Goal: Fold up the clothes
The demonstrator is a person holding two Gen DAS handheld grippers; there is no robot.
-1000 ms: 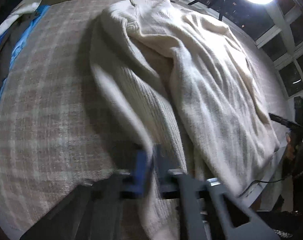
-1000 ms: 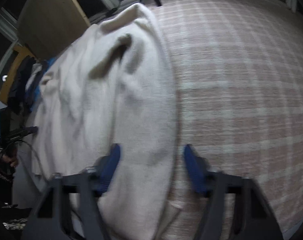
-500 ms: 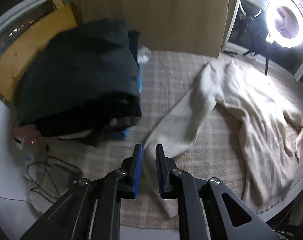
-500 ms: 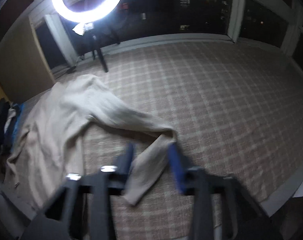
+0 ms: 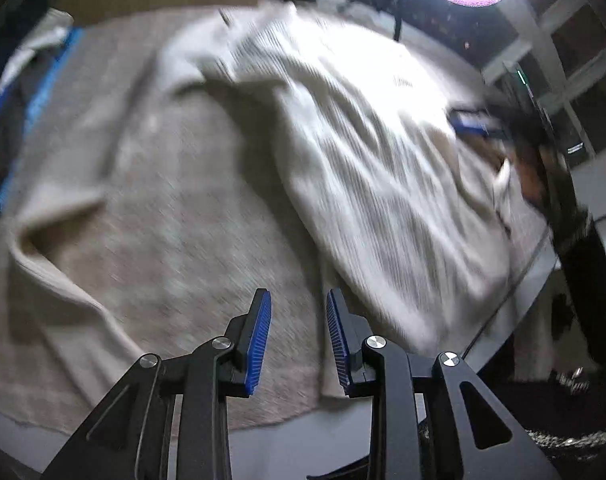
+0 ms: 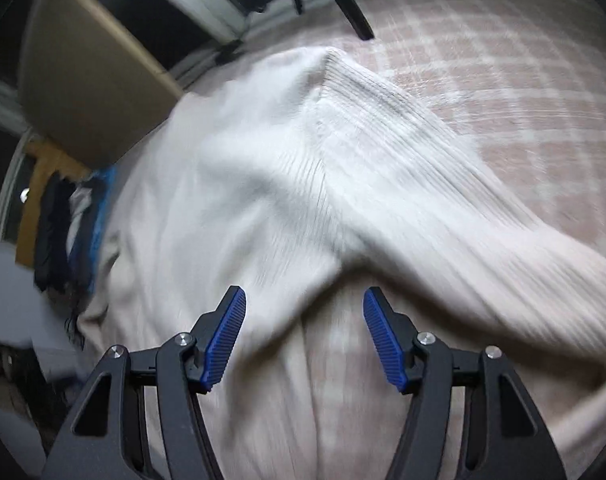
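From the left wrist, the left gripper (image 5: 297, 334) hangs with its jaws parted and nothing between them, over bare plaid cloth (image 5: 175, 216) just beside the sweater (image 5: 367, 148), whose ribbed body lies spread across the table toward the far right edge; one sleeve (image 5: 59, 280) trails off to the left, probably laid out flat so it can be folded inward. From the right wrist, the right gripper (image 6: 303, 344) is also wide open and empty, poised low over the sweater's (image 6: 271, 184) body below a raised ridge of knit (blur hides finer detail). No brand, label or writing is legible in either view.
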